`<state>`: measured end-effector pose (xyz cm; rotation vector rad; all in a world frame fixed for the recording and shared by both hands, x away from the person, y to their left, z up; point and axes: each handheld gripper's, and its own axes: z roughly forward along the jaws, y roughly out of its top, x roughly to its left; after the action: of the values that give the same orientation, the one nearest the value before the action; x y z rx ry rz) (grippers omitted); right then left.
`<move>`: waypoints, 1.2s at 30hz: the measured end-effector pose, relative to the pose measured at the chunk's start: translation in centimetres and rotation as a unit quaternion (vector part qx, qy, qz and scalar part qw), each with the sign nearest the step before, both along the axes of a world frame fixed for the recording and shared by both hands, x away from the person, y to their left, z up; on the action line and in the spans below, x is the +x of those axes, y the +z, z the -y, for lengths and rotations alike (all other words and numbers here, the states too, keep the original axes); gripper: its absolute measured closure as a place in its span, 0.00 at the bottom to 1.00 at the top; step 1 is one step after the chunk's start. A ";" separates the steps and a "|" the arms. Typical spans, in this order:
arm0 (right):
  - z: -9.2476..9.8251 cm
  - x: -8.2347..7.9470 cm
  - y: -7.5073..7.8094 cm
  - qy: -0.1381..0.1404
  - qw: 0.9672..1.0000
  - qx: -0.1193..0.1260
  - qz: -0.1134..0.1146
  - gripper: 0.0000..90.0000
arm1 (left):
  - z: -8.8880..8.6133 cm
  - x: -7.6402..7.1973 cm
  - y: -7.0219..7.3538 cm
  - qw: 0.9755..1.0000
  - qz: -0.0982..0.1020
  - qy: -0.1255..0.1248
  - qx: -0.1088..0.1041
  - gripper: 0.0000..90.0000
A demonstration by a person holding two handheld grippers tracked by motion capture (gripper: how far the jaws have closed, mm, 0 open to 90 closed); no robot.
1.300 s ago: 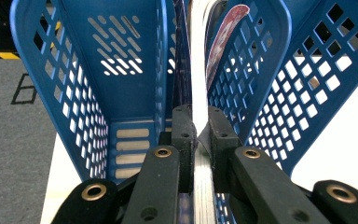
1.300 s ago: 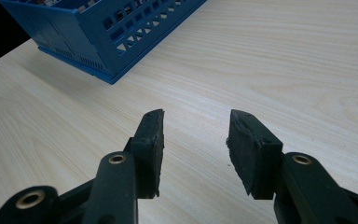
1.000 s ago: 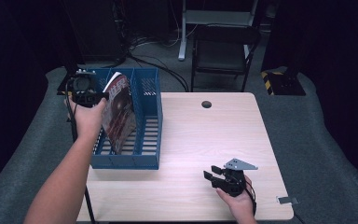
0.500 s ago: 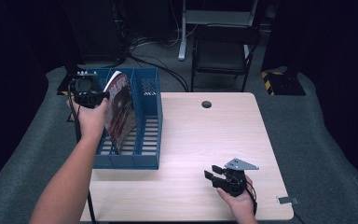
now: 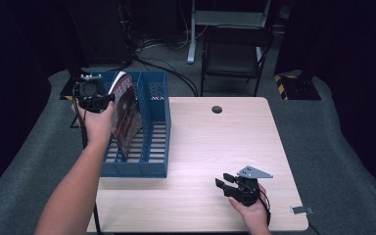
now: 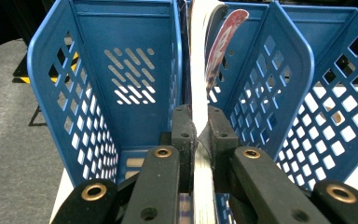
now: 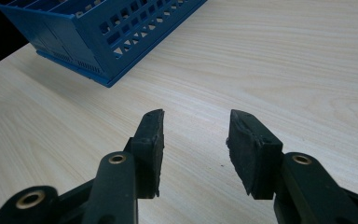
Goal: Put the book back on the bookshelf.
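Now the left gripper (image 6: 198,135) clamps the magazine (image 5: 126,113) above the blue file rack (image 5: 154,164) (right gripper (image 7: 195,149) idles half-open, empty); its floppy pages could snag a divider.

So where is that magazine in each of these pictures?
High view: the magazine stands tilted in the blue file rack, upper left, gripped by the left gripper.
Left gripper view: centre, edge-on, its pale edge clamped between the jaws and rising into the rack.
Right gripper view: I can't make it out.
Shared landmark: the blue rack, at the top left in the right gripper view.
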<state>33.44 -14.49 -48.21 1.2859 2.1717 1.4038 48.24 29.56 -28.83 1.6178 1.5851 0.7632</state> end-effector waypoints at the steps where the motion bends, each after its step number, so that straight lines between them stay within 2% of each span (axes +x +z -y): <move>1: 0.0 0.0 0.0 0.000 1.000 -0.001 0.000 0.62 | 0.0 0.0 0.0 1.000 0.002 0.002 -0.001 0.93; 19: 0.3 -0.1 0.0 -0.005 1.000 0.000 0.003 0.62 | 0.1 0.8 -0.9 1.000 0.014 0.006 0.003 0.93; 28: 0.6 -0.4 0.0 -0.004 1.000 -0.002 0.005 0.62 | 0.0 1.2 -1.2 1.000 0.006 0.006 -0.001 0.93; 33: 0.9 -0.6 0.0 -0.007 1.000 0.001 0.007 0.62 | 0.0 1.4 -1.2 1.000 0.006 0.006 0.004 0.93; 36: 1.1 -0.8 0.2 -0.009 1.000 0.002 0.008 0.62 | 0.0 1.4 -1.1 1.000 -0.002 0.003 0.002 0.93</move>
<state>32.60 -15.61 -48.05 1.2884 2.1423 1.4060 49.60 29.57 -29.91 1.6186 1.5928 0.7689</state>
